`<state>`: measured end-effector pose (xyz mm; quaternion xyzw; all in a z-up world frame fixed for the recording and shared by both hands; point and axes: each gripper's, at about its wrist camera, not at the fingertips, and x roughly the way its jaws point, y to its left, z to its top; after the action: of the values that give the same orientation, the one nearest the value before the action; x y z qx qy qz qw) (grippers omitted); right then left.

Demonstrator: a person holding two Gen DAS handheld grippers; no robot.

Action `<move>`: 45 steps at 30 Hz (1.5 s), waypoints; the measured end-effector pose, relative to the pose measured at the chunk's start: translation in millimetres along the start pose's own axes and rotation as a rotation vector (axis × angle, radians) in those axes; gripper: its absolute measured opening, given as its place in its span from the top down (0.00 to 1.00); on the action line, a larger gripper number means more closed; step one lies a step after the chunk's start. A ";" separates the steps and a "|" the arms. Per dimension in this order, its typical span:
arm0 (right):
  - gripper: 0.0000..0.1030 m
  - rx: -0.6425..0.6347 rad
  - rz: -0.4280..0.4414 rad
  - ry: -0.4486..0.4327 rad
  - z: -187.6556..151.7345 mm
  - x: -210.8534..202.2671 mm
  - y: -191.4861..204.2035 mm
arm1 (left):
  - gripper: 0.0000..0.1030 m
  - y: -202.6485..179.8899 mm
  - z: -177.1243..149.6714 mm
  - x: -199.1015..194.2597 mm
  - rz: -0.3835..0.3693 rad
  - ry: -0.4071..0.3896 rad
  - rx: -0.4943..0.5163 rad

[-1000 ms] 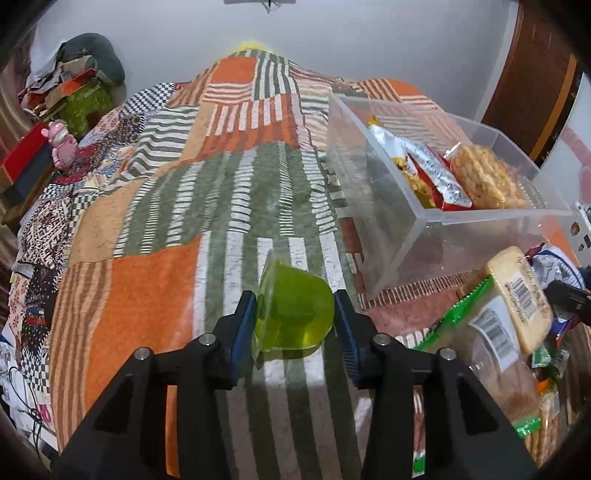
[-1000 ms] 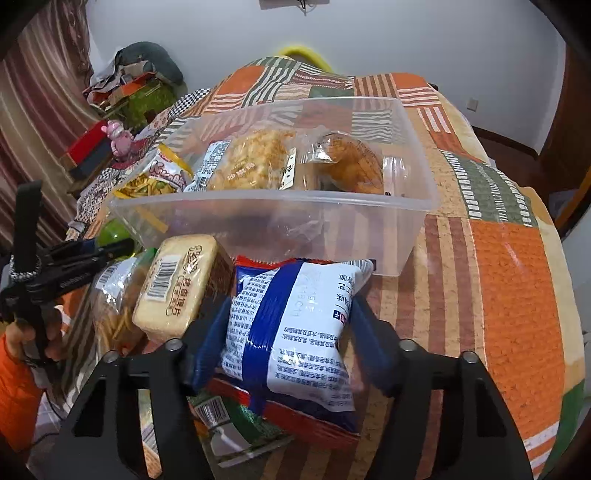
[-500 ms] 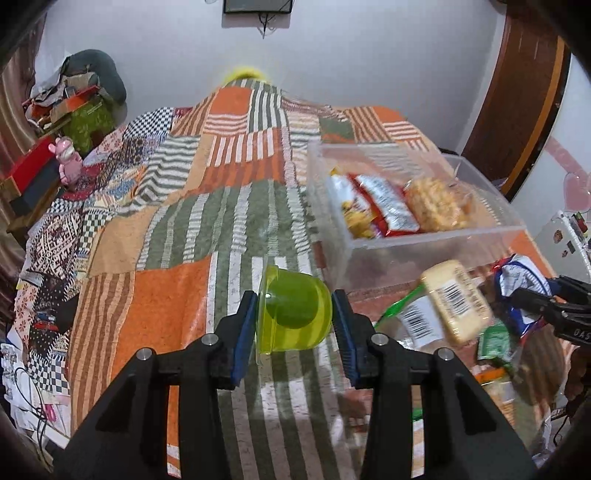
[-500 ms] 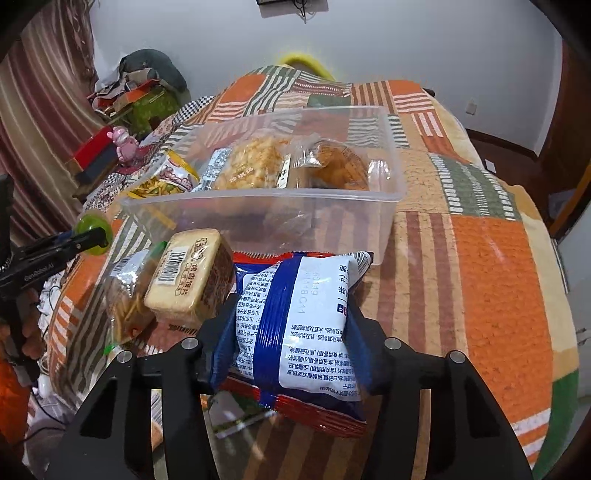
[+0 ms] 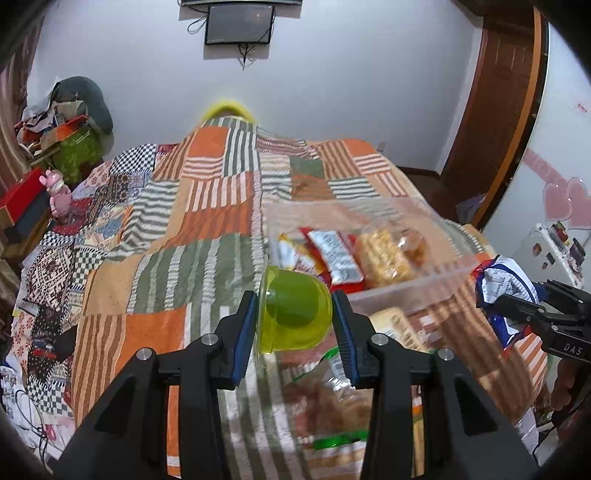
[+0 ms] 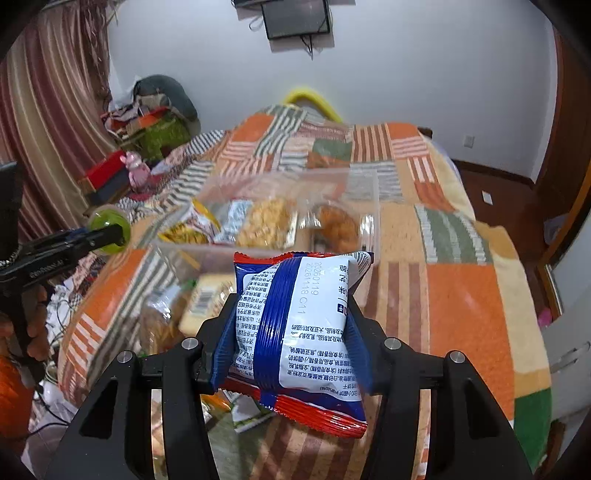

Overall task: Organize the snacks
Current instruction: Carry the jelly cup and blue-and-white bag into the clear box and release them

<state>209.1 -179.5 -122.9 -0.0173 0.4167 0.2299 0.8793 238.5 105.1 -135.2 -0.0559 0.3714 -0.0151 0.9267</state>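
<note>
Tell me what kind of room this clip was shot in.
Most likely a bedroom in a home: a bed under a patchwork blanket serves as the work surface, a striped curtain hangs alongside, and a small screen is wall-mounted.

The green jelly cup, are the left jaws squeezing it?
Touching. The left wrist view shows the green jelly cup pinched between both blue pads of the left gripper, held above the bedspread.

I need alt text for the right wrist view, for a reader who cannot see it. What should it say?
The right claw grips a blue and white snack packet above a patchwork bedspread. Behind it stands a clear plastic bin holding other snacks. At the left edge, the left claw holds a green jelly cup.
</note>
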 end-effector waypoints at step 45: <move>0.51 -0.041 -0.088 -0.003 50.6 80.5 -26.9 | 0.61 -50.0 35.8 120.7 -0.042 0.148 0.023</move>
<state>301.1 -160.9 -153.9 -0.0534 0.4093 0.1994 0.8887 351.3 50.3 -186.6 -0.0516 0.4375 -0.0428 0.8967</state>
